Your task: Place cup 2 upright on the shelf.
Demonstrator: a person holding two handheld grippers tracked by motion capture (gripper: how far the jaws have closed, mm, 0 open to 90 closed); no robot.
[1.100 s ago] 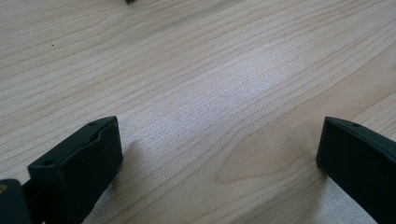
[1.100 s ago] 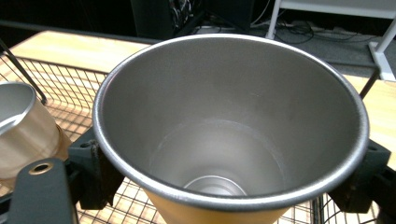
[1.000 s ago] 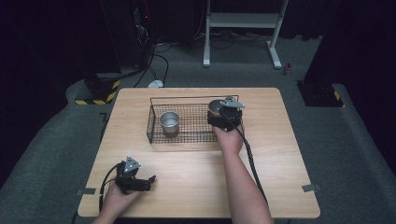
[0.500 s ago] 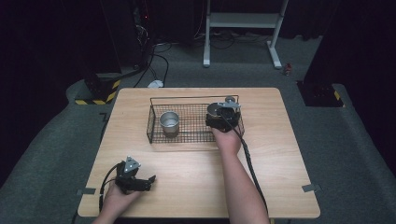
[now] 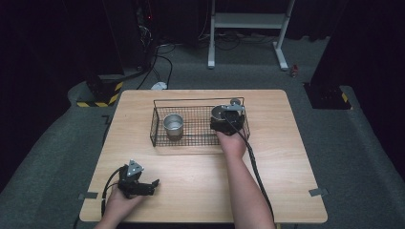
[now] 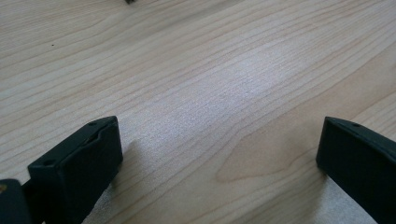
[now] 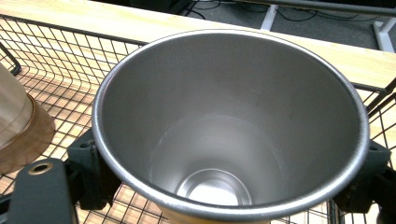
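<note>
A black wire basket (image 5: 200, 141) stands on the wooden table (image 5: 286, 157), toward the back. One steel cup (image 5: 173, 125) stands upright in its left part. A second steel cup (image 5: 218, 111) (image 7: 233, 126) is in the basket's right part, and my right gripper (image 5: 223, 118) (image 7: 231, 186) is shut on its sides. I look into its empty bowl from above. Whether it rests on the mesh I cannot tell. My left gripper (image 5: 143, 185) (image 6: 219, 149) lies on the bare wood at the front left, open, with nothing between its jaws.
The basket's wire walls (image 7: 56, 51) rise around the held cup, and the other cup (image 7: 14, 126) stands close on its left. Bare wood lies between the basket and the front edge. Beyond the table are a grey floor, cables and a white stand (image 5: 248, 21).
My right gripper has shifted slightly left and toward me with the cup, over the basket's right part. The left gripper has not moved.
</note>
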